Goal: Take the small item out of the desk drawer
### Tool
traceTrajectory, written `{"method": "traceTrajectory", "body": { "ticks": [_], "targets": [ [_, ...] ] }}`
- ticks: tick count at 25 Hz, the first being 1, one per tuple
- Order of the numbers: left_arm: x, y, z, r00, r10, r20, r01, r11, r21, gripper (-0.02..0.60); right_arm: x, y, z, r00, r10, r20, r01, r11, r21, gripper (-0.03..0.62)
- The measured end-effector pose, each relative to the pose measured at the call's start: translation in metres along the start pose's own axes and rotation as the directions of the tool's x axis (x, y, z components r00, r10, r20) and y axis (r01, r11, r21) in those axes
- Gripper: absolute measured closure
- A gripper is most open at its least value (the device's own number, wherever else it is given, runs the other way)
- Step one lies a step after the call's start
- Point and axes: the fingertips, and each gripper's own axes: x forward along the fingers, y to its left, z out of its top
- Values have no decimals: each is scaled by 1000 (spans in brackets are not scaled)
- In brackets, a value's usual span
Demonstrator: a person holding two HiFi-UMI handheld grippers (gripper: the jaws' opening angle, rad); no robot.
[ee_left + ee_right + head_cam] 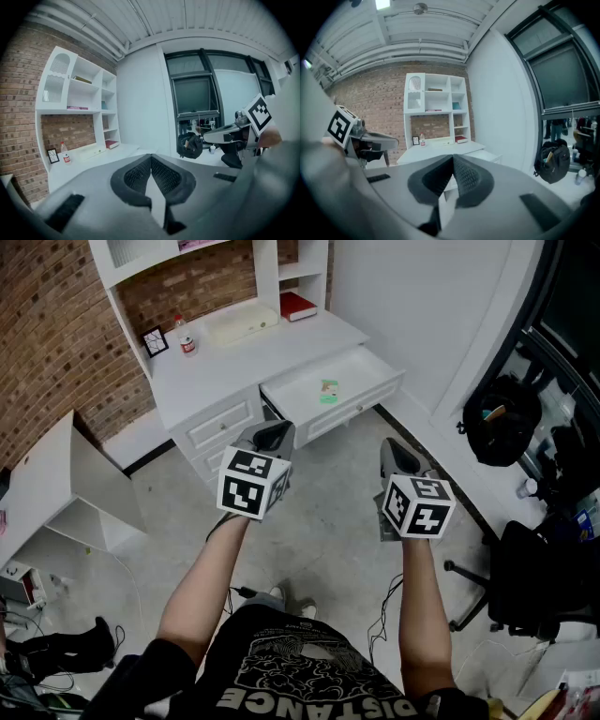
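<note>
The white desk (pixel 246 354) stands against the brick wall with its right drawer (pixel 361 395) pulled out. A small green item (pixel 328 392) lies inside on the drawer floor. My left gripper (pixel 274 435) hovers over the floor just in front of the drawer's left corner, jaws shut with nothing between them. My right gripper (pixel 397 457) is held further right and nearer to me, also shut and empty. In the left gripper view the left gripper (pixel 151 165) points level across the desk top; in the right gripper view the right gripper (pixel 453 165) points towards the shelf unit.
On the desk top stand a small bottle (pixel 186 337), a framed picture (pixel 155 340), a pale tray (pixel 242 322) and a red book (pixel 297 305). A black bag (pixel 499 419) and an office chair (pixel 530 568) are at the right. A white panel (pixel 80 486) leans at the left.
</note>
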Motion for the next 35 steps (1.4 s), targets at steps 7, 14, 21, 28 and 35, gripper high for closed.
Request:
{"method": "traceTrajectory", "body": {
  "ticks": [7,14,21,28,35],
  "targets": [
    [7,5,-2,1000,12,-2,-12,1000,5,574,9,0,-2,1000,10,2,-10,1000,-2,589],
    [23,24,-9,1000,17,-15,-17,1000,1,574,36,6,-5,999,32,-19,-32,999,-6,554],
    [55,60,-8,1000,15,-18,-15,1000,0,574,82,11,-5,998,46,-50,-47,999,-11,505],
    [106,107,-9,1000,-4,-28,4,1000,2,574,146,5,-1,997,30,-70,-30,1000,-4,465],
    [154,156,-10,999,-36,-41,36,999,-4,574,209,4,6,996,18,-92,-18,1000,2,413]
  ]
}}
